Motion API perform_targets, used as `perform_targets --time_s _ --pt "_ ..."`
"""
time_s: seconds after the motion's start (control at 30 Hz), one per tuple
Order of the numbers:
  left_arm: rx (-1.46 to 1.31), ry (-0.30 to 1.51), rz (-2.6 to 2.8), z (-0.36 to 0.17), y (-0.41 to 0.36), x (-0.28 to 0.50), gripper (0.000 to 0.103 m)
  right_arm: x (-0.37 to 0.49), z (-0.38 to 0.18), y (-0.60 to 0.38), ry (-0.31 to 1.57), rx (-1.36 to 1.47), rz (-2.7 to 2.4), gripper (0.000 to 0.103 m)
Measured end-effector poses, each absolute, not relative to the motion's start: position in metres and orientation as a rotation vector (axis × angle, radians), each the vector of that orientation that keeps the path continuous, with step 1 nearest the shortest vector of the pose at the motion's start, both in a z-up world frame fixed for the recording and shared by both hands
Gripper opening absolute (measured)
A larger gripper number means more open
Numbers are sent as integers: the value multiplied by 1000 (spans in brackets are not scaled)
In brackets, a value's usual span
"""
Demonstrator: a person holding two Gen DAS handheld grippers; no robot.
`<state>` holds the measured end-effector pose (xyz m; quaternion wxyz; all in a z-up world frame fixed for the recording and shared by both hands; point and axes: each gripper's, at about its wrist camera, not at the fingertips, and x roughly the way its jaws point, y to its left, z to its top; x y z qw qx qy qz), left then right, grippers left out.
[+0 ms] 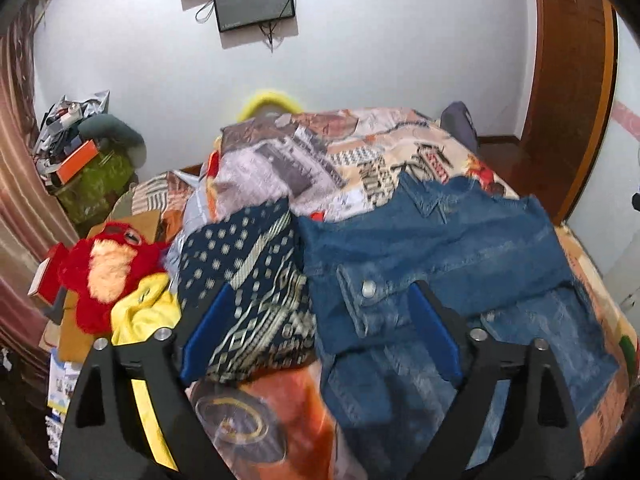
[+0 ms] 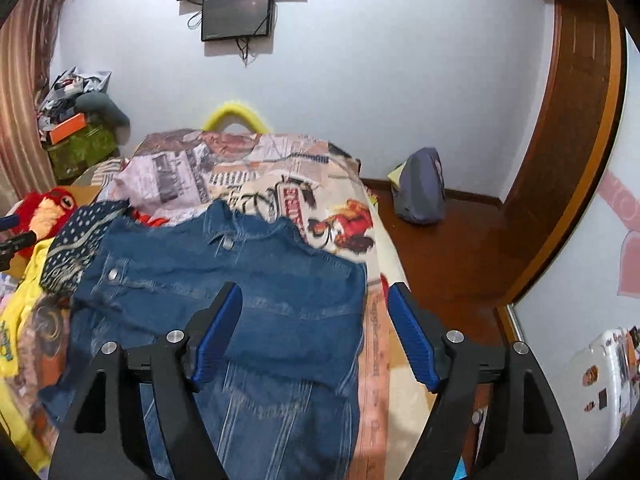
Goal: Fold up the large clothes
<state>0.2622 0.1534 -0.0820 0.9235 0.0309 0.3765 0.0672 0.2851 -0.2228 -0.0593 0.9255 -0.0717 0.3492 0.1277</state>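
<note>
Both hand-held grippers, left and right, gape empty above folded denim jacket; only left view shows patterned navy cloth fully.

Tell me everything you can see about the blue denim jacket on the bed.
The denim jacket is blue, washed-looking cotton with metal snap buttons, a collar and a flap pocket. It lies spread flat, front up, on the printed bedspread, its upper part folded over the lower. A dark patterned cloth touches its left edge. Neither gripper holds it.
</note>
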Motion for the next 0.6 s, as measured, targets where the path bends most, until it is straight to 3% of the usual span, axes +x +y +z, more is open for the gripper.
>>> perform_targets --time_s 0.6 --pt "-237 1173 -79 -224 166 207 90 254 -185 -269 1088 3 244 72"
